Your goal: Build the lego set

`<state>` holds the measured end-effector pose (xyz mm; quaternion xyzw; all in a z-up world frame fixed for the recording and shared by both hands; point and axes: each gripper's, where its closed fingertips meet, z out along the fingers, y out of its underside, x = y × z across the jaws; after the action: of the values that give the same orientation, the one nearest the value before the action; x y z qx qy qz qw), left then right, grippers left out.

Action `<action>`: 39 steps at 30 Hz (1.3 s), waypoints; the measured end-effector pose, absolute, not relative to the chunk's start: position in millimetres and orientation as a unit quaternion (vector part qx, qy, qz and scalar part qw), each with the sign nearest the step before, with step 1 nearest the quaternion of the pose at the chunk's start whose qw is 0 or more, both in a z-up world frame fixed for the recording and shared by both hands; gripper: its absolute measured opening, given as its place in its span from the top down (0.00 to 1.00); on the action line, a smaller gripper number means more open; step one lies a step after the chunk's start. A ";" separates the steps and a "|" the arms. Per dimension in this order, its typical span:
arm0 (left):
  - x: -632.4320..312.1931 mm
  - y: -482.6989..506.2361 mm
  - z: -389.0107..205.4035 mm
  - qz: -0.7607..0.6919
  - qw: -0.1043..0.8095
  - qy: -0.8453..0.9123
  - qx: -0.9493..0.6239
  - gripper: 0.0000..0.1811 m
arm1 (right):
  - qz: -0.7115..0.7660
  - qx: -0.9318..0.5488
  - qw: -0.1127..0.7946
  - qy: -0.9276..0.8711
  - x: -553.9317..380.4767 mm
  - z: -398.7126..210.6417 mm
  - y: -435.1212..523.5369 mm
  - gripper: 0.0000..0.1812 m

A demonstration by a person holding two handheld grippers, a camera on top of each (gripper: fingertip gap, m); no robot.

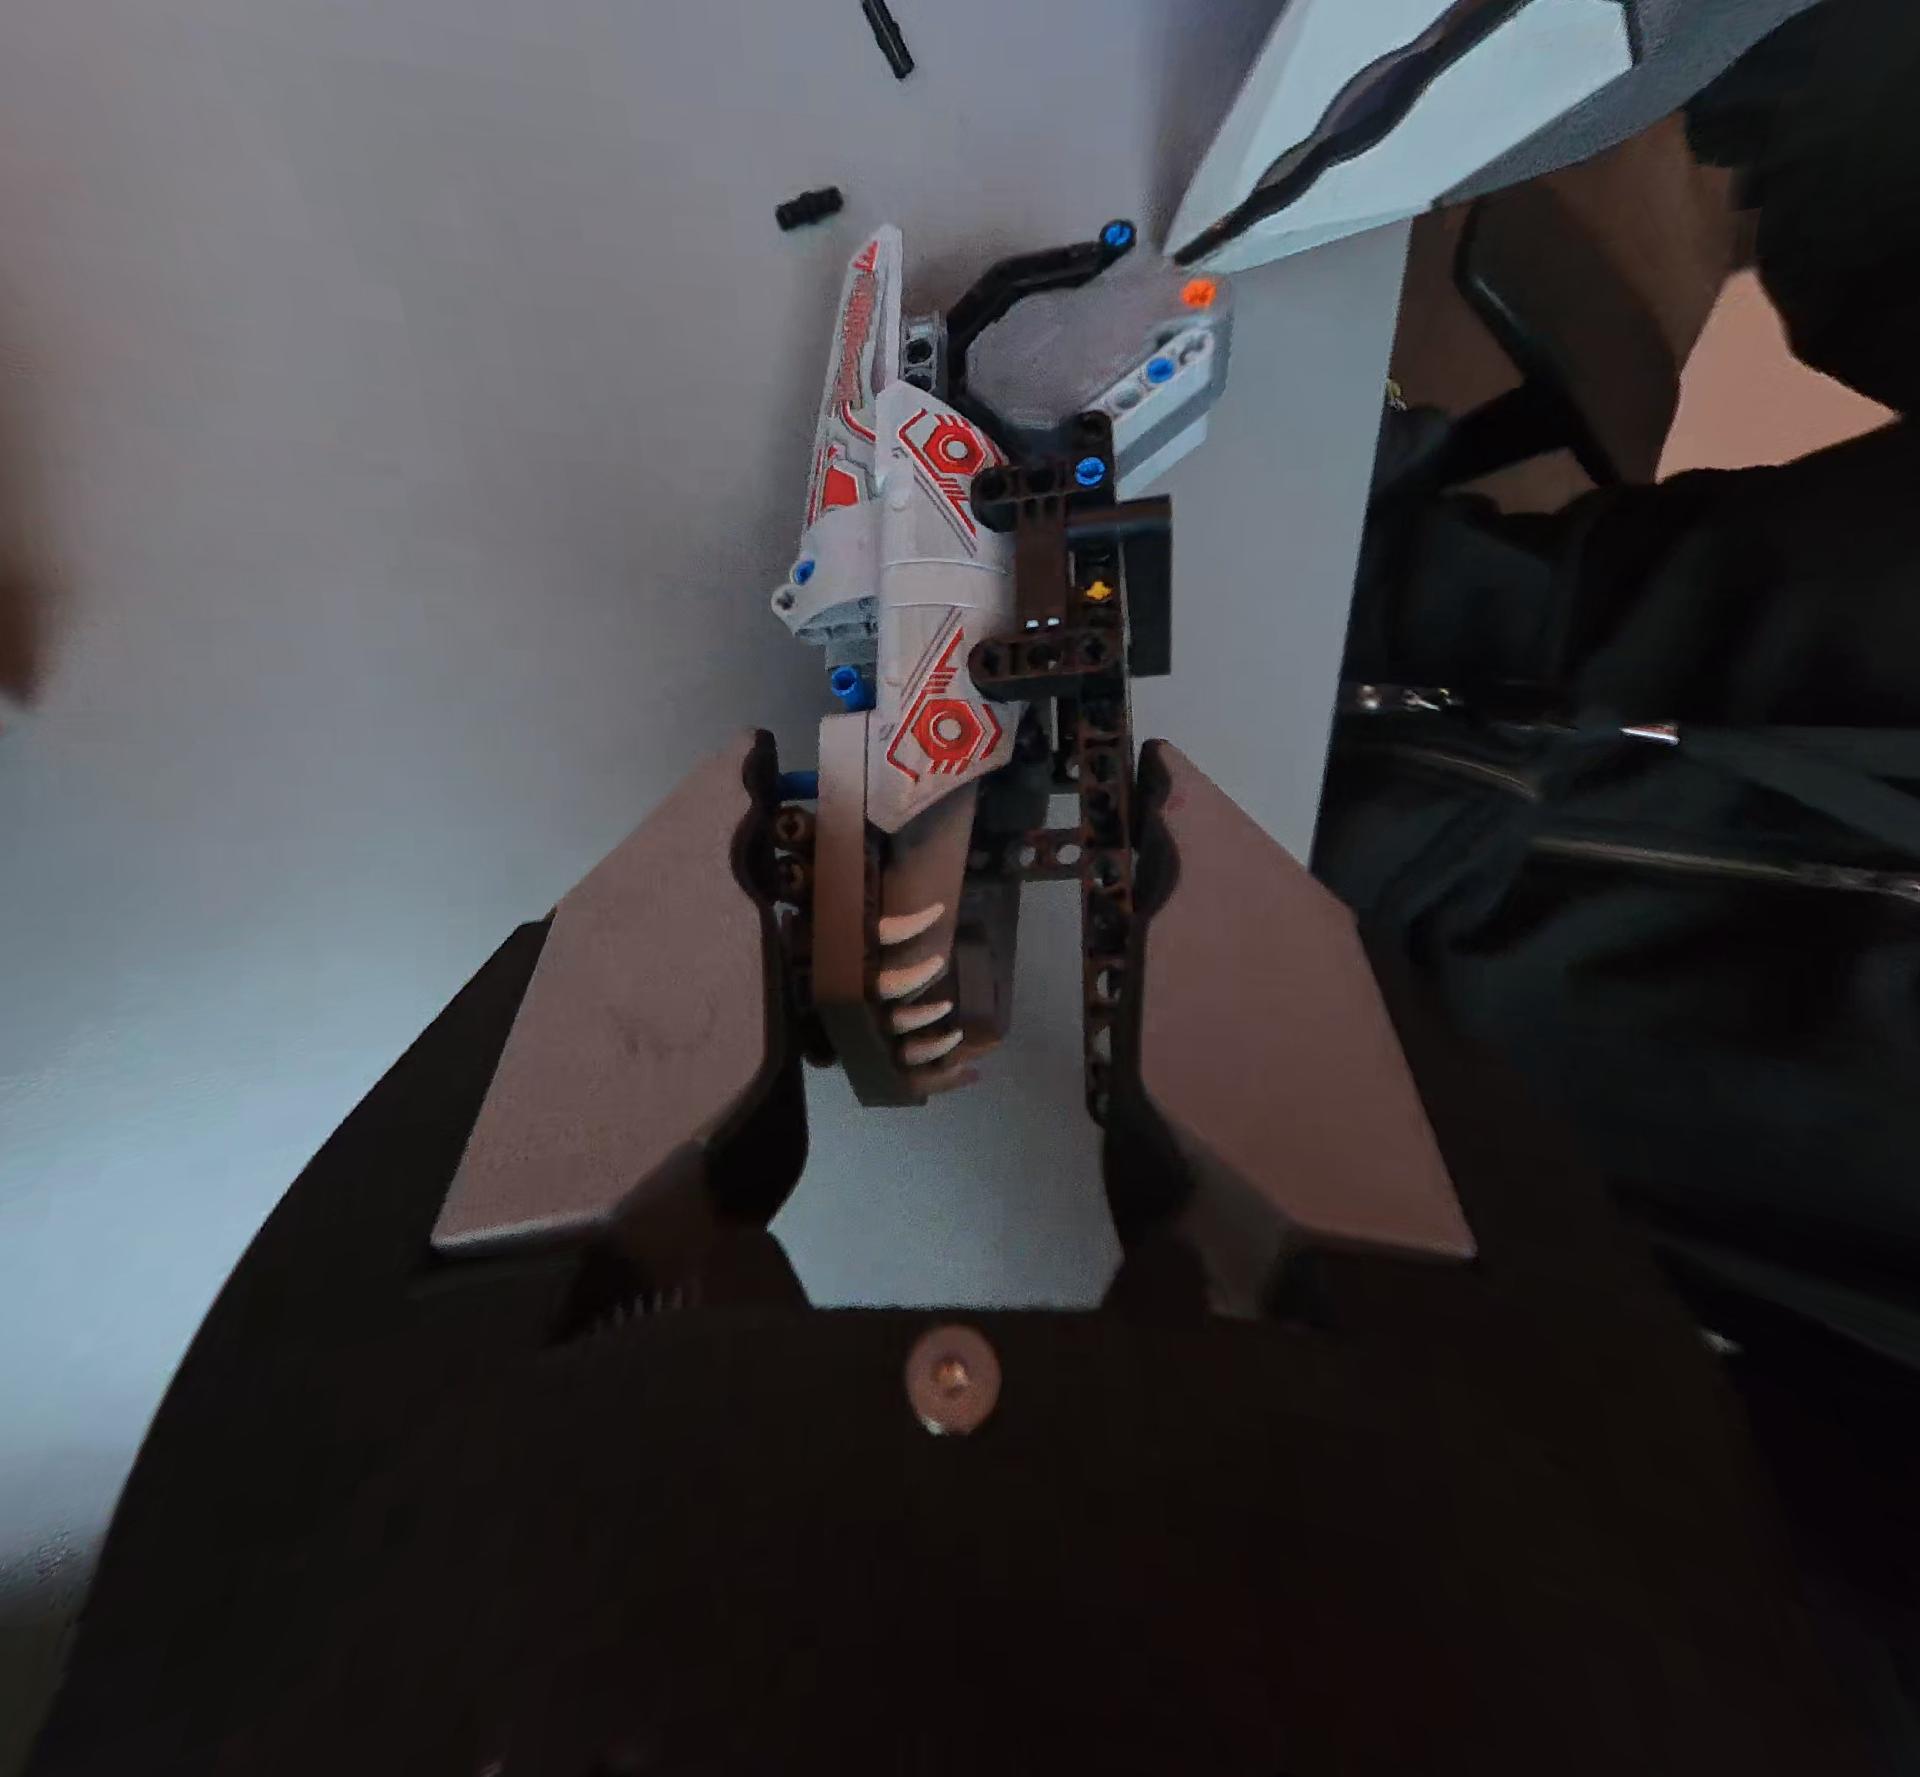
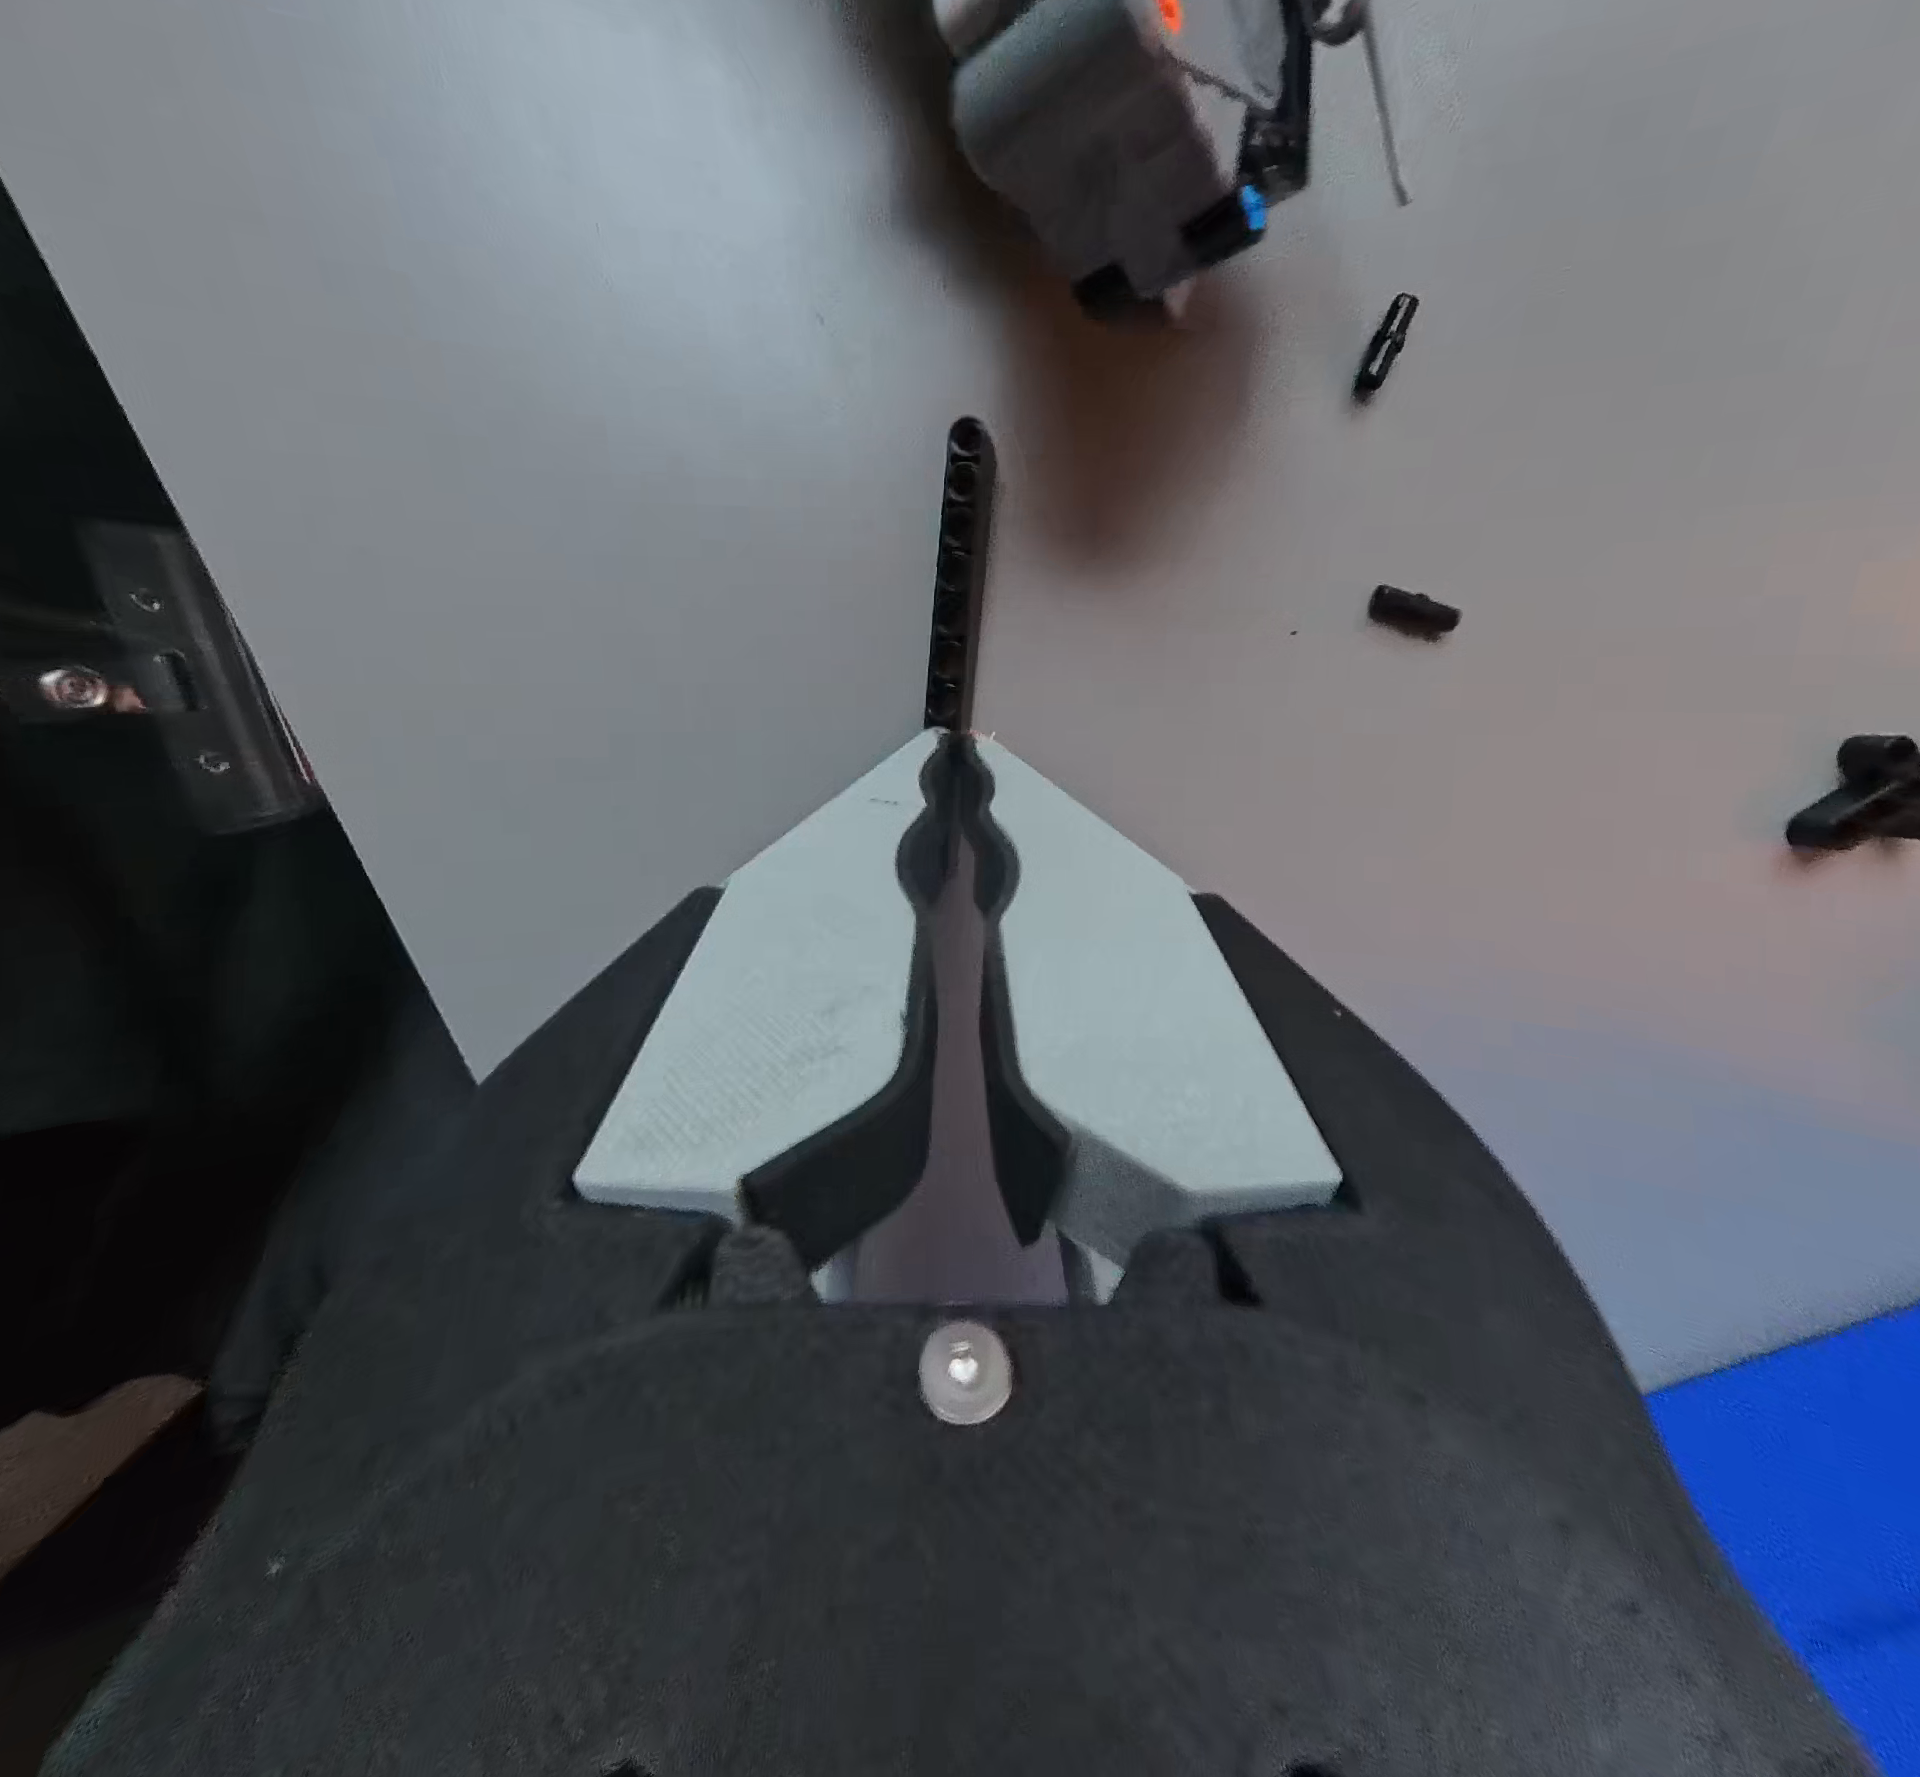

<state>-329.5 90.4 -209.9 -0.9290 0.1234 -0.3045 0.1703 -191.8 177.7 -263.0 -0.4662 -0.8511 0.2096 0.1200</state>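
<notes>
We hold the half-built lego model (image 1: pixel 935 647) in our left gripper (image 1: pixel 951 792): its jaws stand part-way apart and clamp the model's near end, one finger against a dark studded beam on the right side, the other against the beams by the toothed jaw piece. The model, with white panels printed in red, blue pins and a grey motor block (image 1: pixel 1164 377), reaches out over the pale desk (image 1: pixel 416 377) near its right edge.

Our right gripper (image 2: pixel 954 740) has its jaws closed on the end of a thin black beam (image 2: pixel 961 574), which sticks straight forward past the fingertips, over the desk. Ahead of it in the right wrist view lies the grey block of the model (image 2: pixel 1101 86).

Loose on the desk lie a black axle (image 1: pixel 888 32), a black pin (image 1: pixel 808 208) and, toward the right in the right wrist view, another black connector (image 2: pixel 1860 802).

The beam is pinched by its tip only, so we judge it may swivel when pressed onto pins. The model, gripped by one end, could twist or shed a panel under that push. The loose pins could roll off.
</notes>
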 end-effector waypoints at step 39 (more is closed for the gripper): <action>-414.2 142.7 -184.1 -0.246 0.543 -0.209 -0.775 0.65 | 0.367 -0.575 0.279 -0.676 -318.6 -220.8 136.6 0.86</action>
<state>-414.2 142.7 -184.1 -0.7750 -0.2092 -0.2460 0.5433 -318.6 136.6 -220.8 -0.5754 -0.6757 0.3669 0.2785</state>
